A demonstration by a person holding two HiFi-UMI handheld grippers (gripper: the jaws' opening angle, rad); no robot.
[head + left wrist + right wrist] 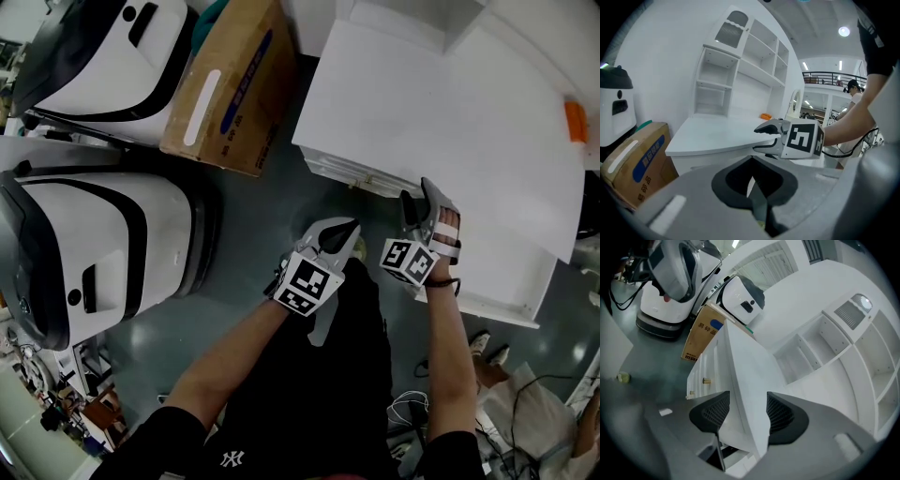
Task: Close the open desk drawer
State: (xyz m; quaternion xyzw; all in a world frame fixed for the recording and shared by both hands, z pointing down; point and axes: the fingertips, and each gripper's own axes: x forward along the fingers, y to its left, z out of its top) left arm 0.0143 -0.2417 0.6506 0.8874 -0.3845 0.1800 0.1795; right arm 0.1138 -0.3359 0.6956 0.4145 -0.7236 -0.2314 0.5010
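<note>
The white desk (487, 112) fills the upper right of the head view, with shut knobbed drawers (707, 380) along its front. My right gripper (419, 195) is at the desk's front edge. In the right gripper view (746, 404) a thick white panel (740, 380) fills the gap between both pads; it looks like the open drawer's front, with a dark gap below it. From the left gripper view the right gripper (759, 139) has one jaw above and one below the desk's edge. My left gripper (345, 228) hangs over the floor to its left, shut and empty (752, 161).
A cardboard box (225, 89) leans on the floor left of the desk. Two big white machines (103, 244) stand further left. White shelves (740, 70) rise at the desk's back, and an orange object (575, 120) lies on the desk top. Cables lie on the floor at lower right.
</note>
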